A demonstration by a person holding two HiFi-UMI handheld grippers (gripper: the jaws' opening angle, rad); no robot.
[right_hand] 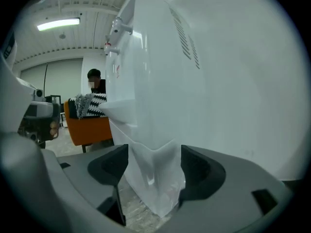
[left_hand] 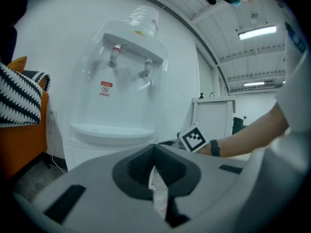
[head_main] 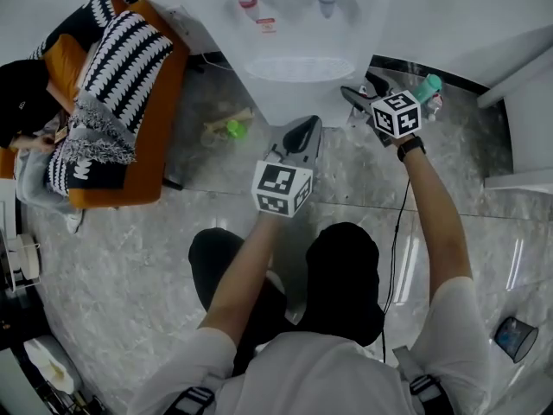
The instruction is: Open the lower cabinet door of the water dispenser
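The white water dispenser [head_main: 298, 24] stands against the wall at the top of the head view, its drip tray [head_main: 300, 67] facing me. My right gripper [head_main: 361, 90] is open at the dispenser's right front corner. In the right gripper view the lower cabinet's corner edge [right_hand: 155, 178] shows between the spread jaws of that gripper [right_hand: 154, 166], and I cannot tell whether it is touched. My left gripper [head_main: 304, 128] hangs in front of the dispenser, apart from it, its jaws shut with nothing in them [left_hand: 154, 171]. The cabinet's front [left_hand: 97, 154] lies just beyond it.
An orange armchair [head_main: 160, 102] with a black-and-white striped blanket stands to the left, with a person [head_main: 22, 93] beside it. A green object [head_main: 232, 129] lies on the marble floor by the dispenser. A teal-capped bottle [head_main: 429, 85] and white furniture [head_main: 527, 119] are on the right.
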